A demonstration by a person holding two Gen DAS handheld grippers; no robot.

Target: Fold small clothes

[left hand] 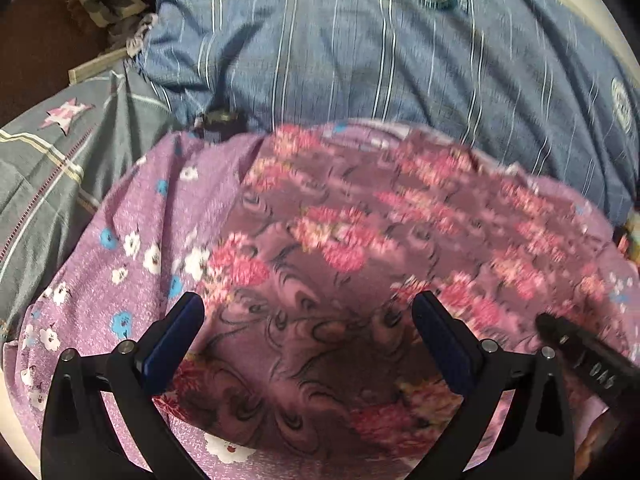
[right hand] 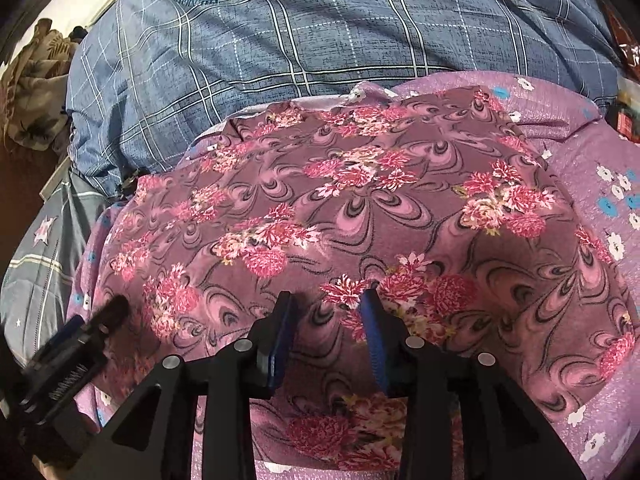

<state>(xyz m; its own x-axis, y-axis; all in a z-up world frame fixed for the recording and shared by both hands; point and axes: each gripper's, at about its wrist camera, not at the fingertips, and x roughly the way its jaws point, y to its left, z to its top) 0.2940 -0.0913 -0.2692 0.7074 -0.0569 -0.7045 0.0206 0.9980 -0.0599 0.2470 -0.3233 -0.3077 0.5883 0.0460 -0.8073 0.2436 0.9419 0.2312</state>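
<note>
two grippers work over one small garment (right hand: pixel 360 208), a mauve cloth printed with pink flower clusters and dark swirls, lying flat on a lilac sheet (right hand: pixel 592 152) dotted with white and blue blossoms. no container shows in either view.

in the right wrist view the right gripper (right hand: pixel 330 312) sits at six o'clock with its blue pads partly apart, a narrow gap between them; the tips rest at the near part of the garment, and whether they pinch any fabric cannot be told. the left gripper (right hand: pixel 80 344) shows blurred at eight o'clock, over the garment's left edge.

in the left wrist view the left gripper (left hand: pixel 310 316) has its jaws spread wide above the cloth (left hand: pixel 360 240), nothing between them; the picture is blurred.

beyond the lilac sheet, at twelve o'clock, lies a blue checked quilt (right hand: pixel 320 40) bearing a green crest. at nine o'clock is a grey cover (left hand: pixel 60 168) with a pink star, and at eleven o'clock a bundle of leaf-printed fabric (right hand: pixel 36 80).
</note>
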